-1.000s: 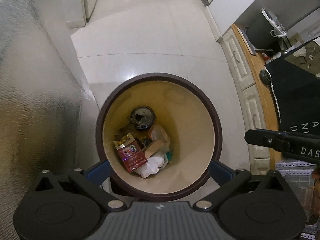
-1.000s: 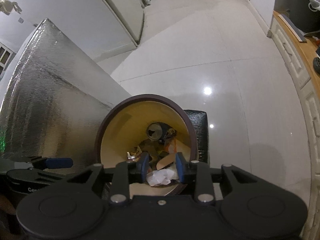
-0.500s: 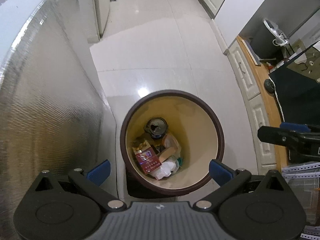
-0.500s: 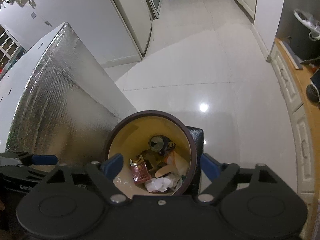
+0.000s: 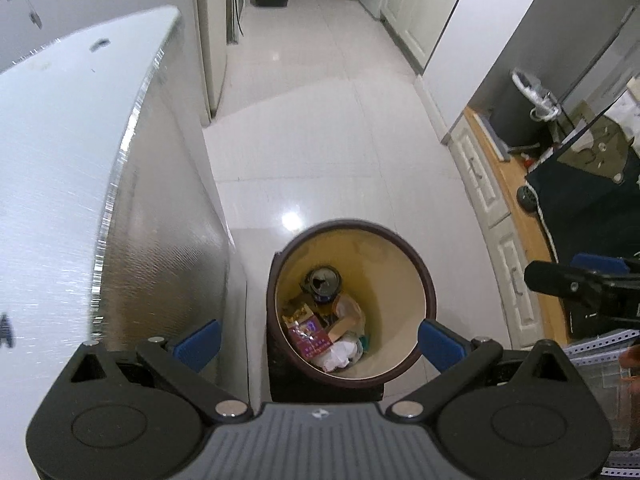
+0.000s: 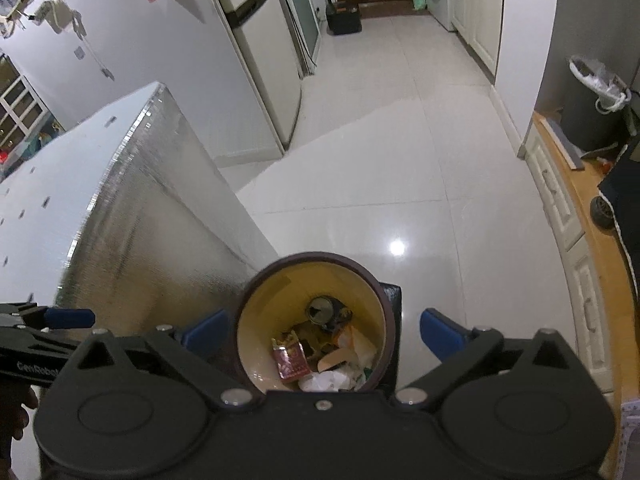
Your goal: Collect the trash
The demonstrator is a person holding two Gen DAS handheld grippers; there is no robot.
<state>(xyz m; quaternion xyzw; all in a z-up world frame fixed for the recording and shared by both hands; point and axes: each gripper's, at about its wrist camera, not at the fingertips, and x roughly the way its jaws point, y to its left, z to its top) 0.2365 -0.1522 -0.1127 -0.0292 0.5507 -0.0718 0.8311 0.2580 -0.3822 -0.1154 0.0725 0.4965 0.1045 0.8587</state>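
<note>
A round brown bin with a yellow inside (image 5: 404,276) (image 6: 272,300) stands on the floor below both grippers. In it lie a dark can (image 5: 323,280) (image 6: 321,309), a red packet (image 5: 310,334) (image 6: 291,362), crumpled white paper (image 5: 338,356) (image 6: 324,380) and a tan wrapper (image 5: 344,322). My left gripper (image 5: 318,342) is open and empty, high above the bin. My right gripper (image 6: 322,330) is open and empty, also above it. The right gripper's finger shows at the right of the left wrist view (image 5: 576,280). The left gripper shows at the left of the right wrist view (image 6: 48,320).
A silver foil-covered box with a white top (image 5: 80,200) (image 6: 140,220) stands left of the bin. White cabinets with a wooden top (image 5: 504,208) (image 6: 568,216) line the right. A fridge (image 6: 256,60) and a grey bin with a white liner (image 6: 592,100) stand farther off.
My right gripper has opened and the white paper it held now lies in the bin. Both grippers have risen away from the bin, which looks smaller now.
</note>
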